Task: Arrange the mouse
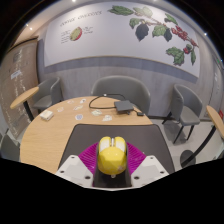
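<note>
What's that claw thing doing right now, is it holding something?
Gripper: closed on a yellow mouse, both pink pads pressing its sides, above the wooden table.

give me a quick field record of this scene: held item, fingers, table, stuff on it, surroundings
held item: yellow mouse
fingers: gripper shut on the mouse, pink pads on both sides
table: round wooden table just ahead
on table: dark pad with black cable, white papers
surroundings: grey chairs, wall mural of leaves and berries

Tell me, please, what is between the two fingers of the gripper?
In the gripper view, a yellow mouse sits between the fingers of the gripper; both magenta pads press on it, above the round wooden table.
</note>
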The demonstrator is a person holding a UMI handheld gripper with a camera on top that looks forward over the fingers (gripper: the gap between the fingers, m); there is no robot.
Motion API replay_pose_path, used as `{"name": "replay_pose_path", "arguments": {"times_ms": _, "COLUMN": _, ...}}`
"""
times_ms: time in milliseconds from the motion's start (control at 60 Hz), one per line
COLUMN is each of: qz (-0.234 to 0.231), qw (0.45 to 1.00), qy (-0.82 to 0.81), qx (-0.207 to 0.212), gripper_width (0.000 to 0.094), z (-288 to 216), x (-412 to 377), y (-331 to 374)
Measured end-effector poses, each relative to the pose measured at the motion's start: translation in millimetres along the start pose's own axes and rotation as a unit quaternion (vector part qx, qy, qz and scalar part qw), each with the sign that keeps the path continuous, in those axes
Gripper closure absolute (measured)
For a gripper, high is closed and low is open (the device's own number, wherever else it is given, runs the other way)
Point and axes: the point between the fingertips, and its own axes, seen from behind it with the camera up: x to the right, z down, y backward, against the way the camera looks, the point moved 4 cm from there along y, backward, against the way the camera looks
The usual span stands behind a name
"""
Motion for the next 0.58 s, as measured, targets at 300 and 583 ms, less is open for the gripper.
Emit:
{"name": "replay_pose_path", "arguments": {"times_ms": 300, "qz": -0.036, "qw": 0.998, "qy": 0.007, "qx": -0.047, "gripper_width": 0.0300, "z": 25, "x": 4, "y": -2}}
{"name": "replay_pose_path", "arguments": {"times_ms": 583, "qz": -0.072, "qw": 0.997, "qy": 0.016, "qx": -0.040, "gripper_width": 0.0075, "z": 61, "x": 34, "y": 76}}
